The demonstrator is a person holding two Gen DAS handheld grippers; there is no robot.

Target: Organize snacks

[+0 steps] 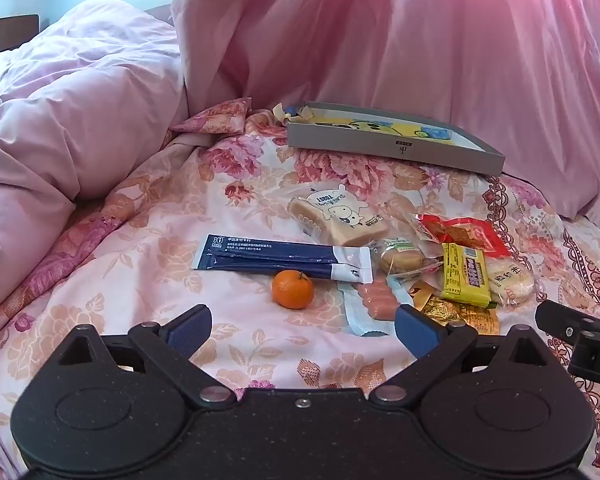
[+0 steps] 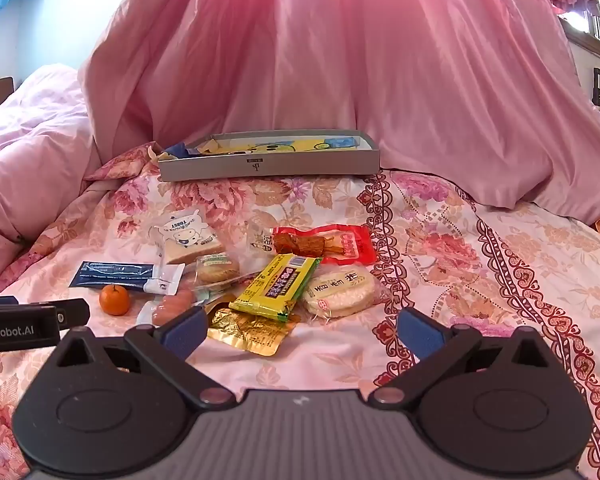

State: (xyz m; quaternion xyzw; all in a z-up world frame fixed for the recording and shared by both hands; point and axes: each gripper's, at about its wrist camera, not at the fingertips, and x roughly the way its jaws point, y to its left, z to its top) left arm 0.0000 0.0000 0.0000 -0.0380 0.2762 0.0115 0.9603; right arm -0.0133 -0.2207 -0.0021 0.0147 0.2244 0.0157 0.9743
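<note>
Floral pink bedspread [image 2: 480, 264] carries a heap of wrapped snacks: yellow bar packet [image 2: 274, 286], red pouch [image 2: 324, 244], toast packet [image 1: 338, 216], small orange mandarin [image 1: 292, 289]. Beyond lies a shallow grey cardboard tray [image 2: 268, 162]. My left gripper [image 1: 302, 330] and right gripper [image 2: 302, 330] both gape wide, empty.

Bed [image 2: 440, 248] with floral pink sheet; rumpled pink duvet [image 1: 60, 120] at left. On it: grey shallow box [image 2: 268, 166] at back, toast packet [image 2: 188, 240], navy sachets [image 1: 276, 258], mandarin [image 1: 292, 289], red snack pack [image 2: 328, 244], yellow wrapper [image 2: 276, 286], rice cracker [image 2: 340, 290], gold pouch [image 2: 248, 330].
</note>
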